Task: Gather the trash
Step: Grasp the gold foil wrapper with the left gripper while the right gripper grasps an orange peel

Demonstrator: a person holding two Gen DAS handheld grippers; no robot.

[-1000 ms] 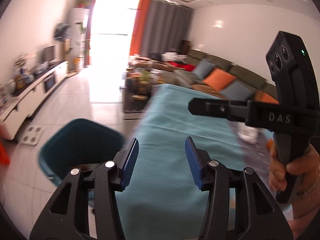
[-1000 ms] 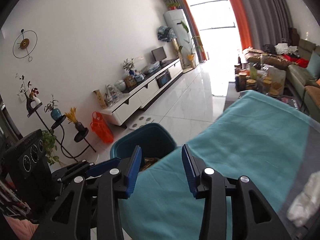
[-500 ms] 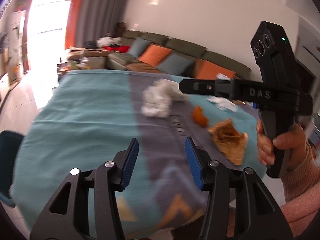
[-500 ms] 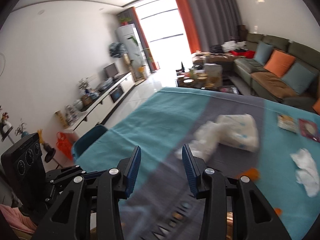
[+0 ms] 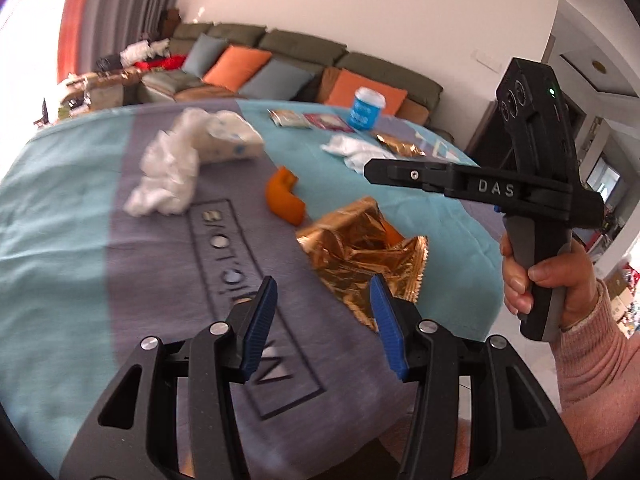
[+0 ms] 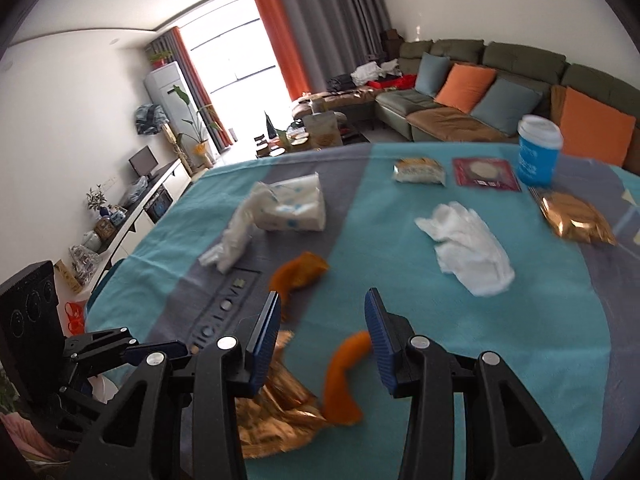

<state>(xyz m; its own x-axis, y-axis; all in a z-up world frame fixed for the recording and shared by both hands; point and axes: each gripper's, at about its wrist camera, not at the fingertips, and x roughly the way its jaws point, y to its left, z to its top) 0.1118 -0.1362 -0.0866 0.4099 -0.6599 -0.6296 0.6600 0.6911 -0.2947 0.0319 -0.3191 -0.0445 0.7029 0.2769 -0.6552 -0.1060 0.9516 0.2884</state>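
Hanging over a table with a teal and grey cloth [image 6: 540, 320], both grippers point down at the trash. The left gripper [image 5: 322, 300] is partly open and holds nothing; a crumpled gold wrapper [image 5: 360, 252] lies on the cloth just past its tips. The right gripper [image 6: 322, 320] is partly open too and holds nothing. An orange peel [image 6: 340, 376] lies on the cloth below its open jaws, and a second orange peel [image 6: 298, 270] lies a bit farther on. Beyond them are a white tissue wad [image 6: 468, 248], a tissue pack [image 6: 294, 204], a blue cup [image 6: 538, 152] and another gold wrapper [image 6: 574, 218]. A hand [image 5: 548, 284] grips the right handle.
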